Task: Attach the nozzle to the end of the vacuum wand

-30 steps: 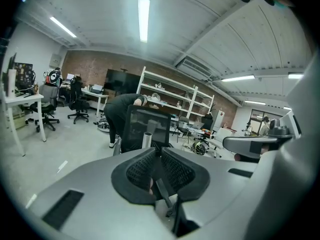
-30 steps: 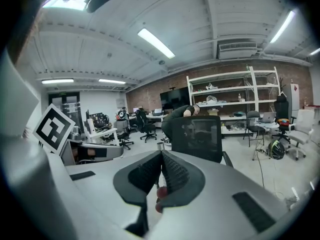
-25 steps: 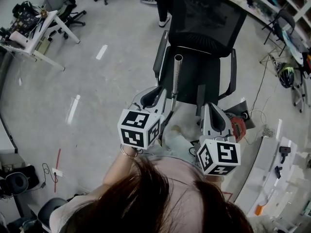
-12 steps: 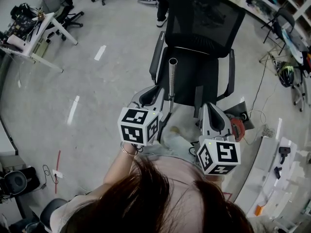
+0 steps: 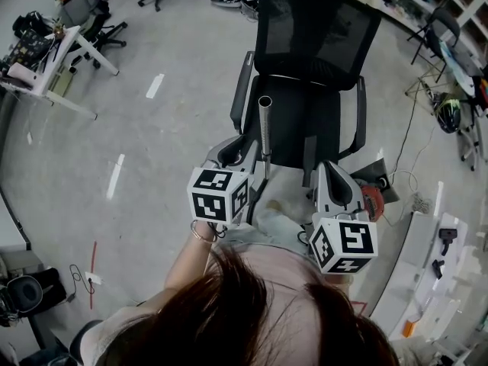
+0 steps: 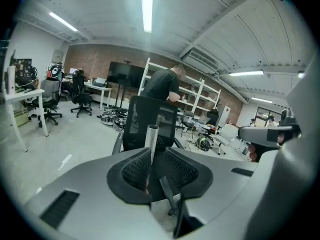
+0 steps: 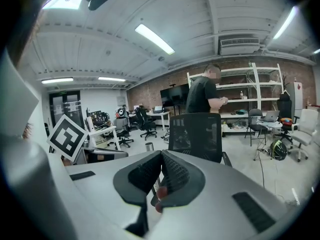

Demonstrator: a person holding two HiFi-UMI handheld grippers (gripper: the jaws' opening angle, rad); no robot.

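While the left gripper (image 6: pixel 157 151) stands with its jaws spread, having just been opening, the vacuum wand (image 6: pixel 151 136) rises between them. It sits nearer the left jaw than the right, with a clear gap on its right side. The wand is a bare metal tube, and its open round end points up and away toward the far side. The right gripper (image 7: pixel 162 153), to the right of the wand, has its jaws pressed together at the tips. A small reddish thing (image 7: pixel 161 193) shows low between them, too little of it to tell what it is. In the head view both grippers sit near the person, side by side. Each has its marker cube at the near end: the left cube (image 5: pixel 219 197) and the right cube (image 5: pixel 343 244). From between the grippers the wand runs toward the far side, in front of the left part of a black office chair (image 5: pixel 316 36) whose mesh back stands far. Just right of the right gripper lies a round red and black object (image 5: pixel 374 202). Grey floor (image 5: pixel 152 166) spreads to the left, with a white desk (image 5: pixel 53 59) at the far left. Beyond the chair a person in a dark top (image 6: pixel 162 86) stands facing white shelves (image 6: pixel 200 99).
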